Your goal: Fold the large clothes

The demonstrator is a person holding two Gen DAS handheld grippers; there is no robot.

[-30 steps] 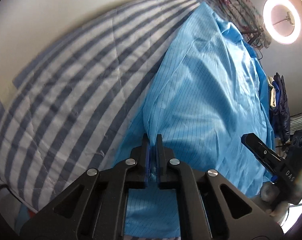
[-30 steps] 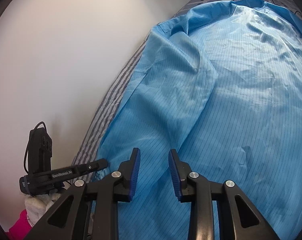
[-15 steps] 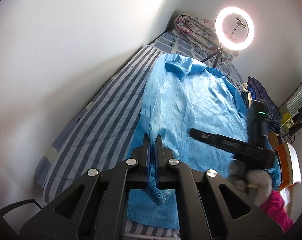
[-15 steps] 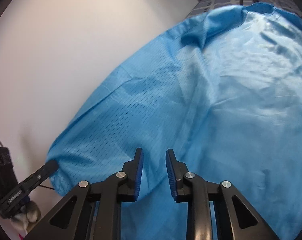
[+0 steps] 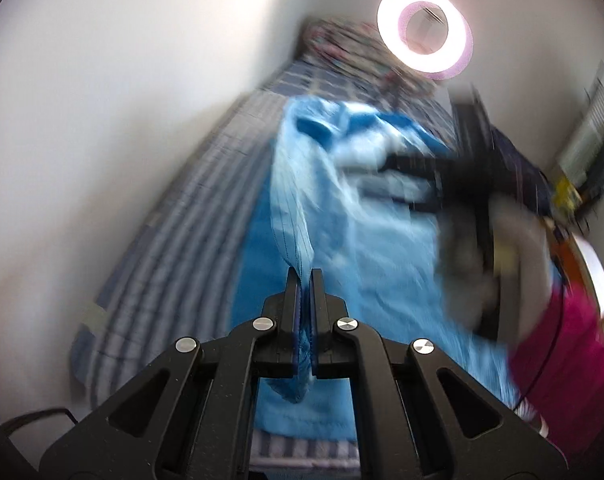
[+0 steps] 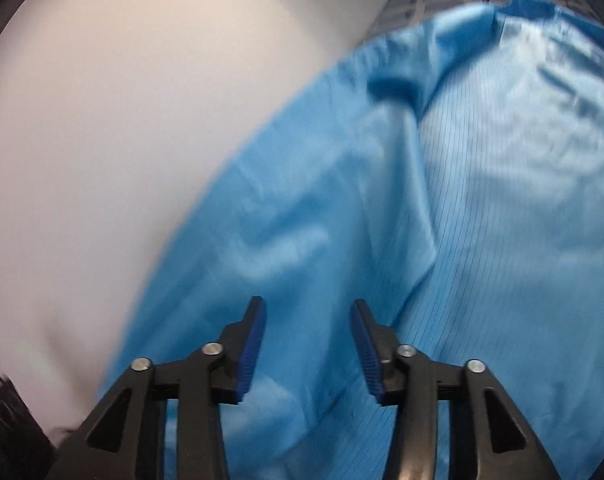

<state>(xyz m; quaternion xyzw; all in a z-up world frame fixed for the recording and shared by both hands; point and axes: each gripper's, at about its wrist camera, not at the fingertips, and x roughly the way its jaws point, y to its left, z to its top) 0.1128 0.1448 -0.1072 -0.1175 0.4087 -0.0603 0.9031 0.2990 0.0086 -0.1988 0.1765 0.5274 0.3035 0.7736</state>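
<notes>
Where the left wrist view looks along its fingers, the left gripper (image 5: 305,280) is clenched on a fold of the blue garment (image 5: 365,248); a strip of cloth rises from the jaws and a small bunch hangs below them. Garment: light blue with thin dark lines, collar end toward the far end of the bed, spread along the bed's right side. Bed cover (image 5: 174,248): blue and white stripes, bare along the left edge next to the white wall (image 5: 122,100). Ring light (image 5: 425,38): lit, standing beyond the far end of the bed. Patterned bedding (image 5: 341,48): bundled at the far end, blurred. Right gripper (image 5: 433,164): seen as a dark blurred shape over the garment's right part, with a pale gloved hand (image 5: 497,256) and a magenta sleeve (image 5: 557,356) behind it.

Right wrist view: right gripper (image 6: 307,320), jaws released and well apart, blue pads (image 6: 252,344) facing each other, nothing between them. Blue garment (image 6: 441,220) fills the field beneath and ahead, raised in a slanting edge against the wall (image 6: 142,120). Whether the fingertips touch the cloth cannot be told.
</notes>
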